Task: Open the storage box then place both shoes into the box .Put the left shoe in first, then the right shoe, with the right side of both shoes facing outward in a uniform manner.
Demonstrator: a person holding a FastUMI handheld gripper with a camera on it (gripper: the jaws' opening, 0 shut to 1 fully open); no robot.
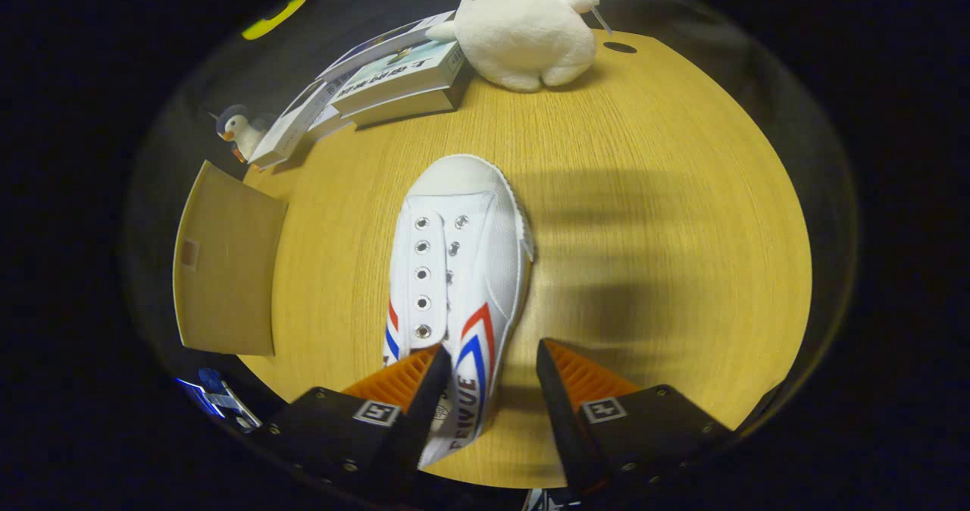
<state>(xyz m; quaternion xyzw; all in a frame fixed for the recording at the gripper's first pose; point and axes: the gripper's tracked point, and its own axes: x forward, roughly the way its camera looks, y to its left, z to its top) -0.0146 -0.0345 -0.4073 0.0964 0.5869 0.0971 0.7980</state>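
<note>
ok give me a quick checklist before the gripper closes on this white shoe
1. Hand-held gripper open: ok.
2. White shoe between the fingers: ok, its heel end sits in the gap, nearer one finger.
3. Both fingers pressing on the shoe: not ok, there is a gap at one side.
4. Shoe resting flat on the wooden table, toe pointing away: ok.
5. Left or right shoe: cannot tell.
6. Storage box open: cannot tell.
</note>
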